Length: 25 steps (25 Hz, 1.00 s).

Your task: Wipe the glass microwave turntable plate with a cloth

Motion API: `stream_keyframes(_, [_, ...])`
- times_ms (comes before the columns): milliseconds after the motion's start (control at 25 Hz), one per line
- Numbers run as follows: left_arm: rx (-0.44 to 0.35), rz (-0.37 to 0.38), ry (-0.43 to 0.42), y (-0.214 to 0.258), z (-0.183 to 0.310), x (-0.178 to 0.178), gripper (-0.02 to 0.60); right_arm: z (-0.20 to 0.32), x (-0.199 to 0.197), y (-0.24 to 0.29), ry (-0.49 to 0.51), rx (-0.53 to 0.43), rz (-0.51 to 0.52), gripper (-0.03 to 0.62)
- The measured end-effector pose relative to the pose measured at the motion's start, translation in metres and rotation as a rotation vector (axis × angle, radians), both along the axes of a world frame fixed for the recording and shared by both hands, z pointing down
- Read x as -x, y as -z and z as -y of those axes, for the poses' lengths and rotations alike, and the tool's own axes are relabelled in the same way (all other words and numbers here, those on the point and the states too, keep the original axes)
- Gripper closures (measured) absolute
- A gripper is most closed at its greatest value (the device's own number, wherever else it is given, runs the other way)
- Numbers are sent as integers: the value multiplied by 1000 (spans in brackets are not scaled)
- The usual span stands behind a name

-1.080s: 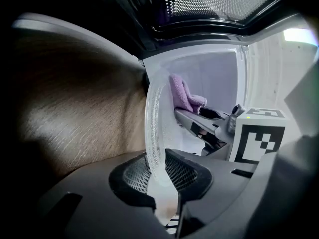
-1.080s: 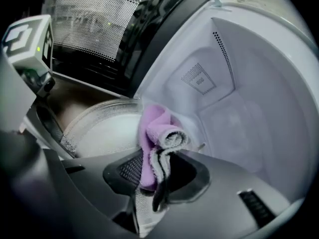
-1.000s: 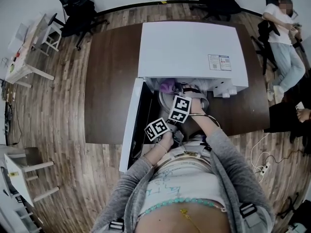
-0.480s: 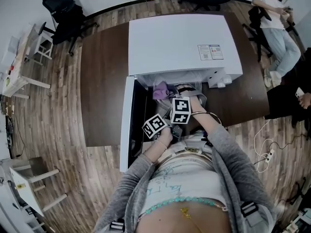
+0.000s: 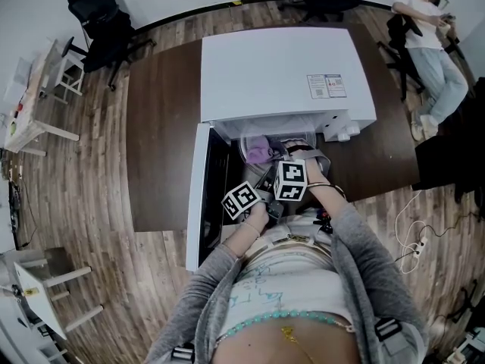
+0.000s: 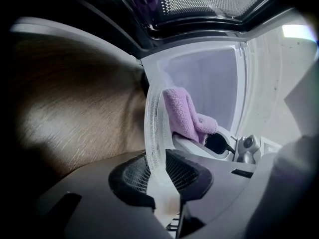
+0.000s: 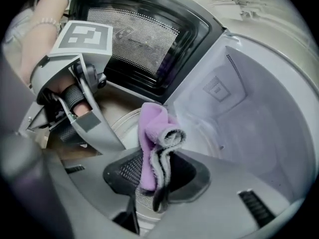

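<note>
Cloth [image 7: 149, 133] clenched in our right tongs [image 7: 155, 180] has shifted a little towards us across the glass turntable plate [image 6: 153, 128]. Our left tongs [image 6: 160, 176] grip the plate by its rim at the mouth of the open microwave [image 5: 280, 74], so wiping looks under way.

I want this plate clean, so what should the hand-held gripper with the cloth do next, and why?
Probably sweep the purple cloth across the glass plate: the right hand-held gripper is shut on the cloth beside it, and the left hand-held gripper clamps the plate's rim.
</note>
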<state>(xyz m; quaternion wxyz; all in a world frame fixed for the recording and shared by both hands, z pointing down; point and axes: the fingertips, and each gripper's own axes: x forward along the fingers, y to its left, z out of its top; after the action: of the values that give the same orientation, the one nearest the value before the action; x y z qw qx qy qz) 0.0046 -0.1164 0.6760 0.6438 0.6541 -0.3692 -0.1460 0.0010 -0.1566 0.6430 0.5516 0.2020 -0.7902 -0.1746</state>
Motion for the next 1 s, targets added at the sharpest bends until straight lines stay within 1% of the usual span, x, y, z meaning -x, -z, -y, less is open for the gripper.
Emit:
stream_keyframes(320, [-2,-1,1,1,0,1,508,-9,-25,-4,-59,29,12,471])
stream_keyframes(560, [-1,-3,1,0,0,1,506,-11,-44,-5,-101,31,11,471])
stream_keyframes(1000, [1,-9,-5,-1,1,1,508,4,-72,-1,-197,27,24,471])
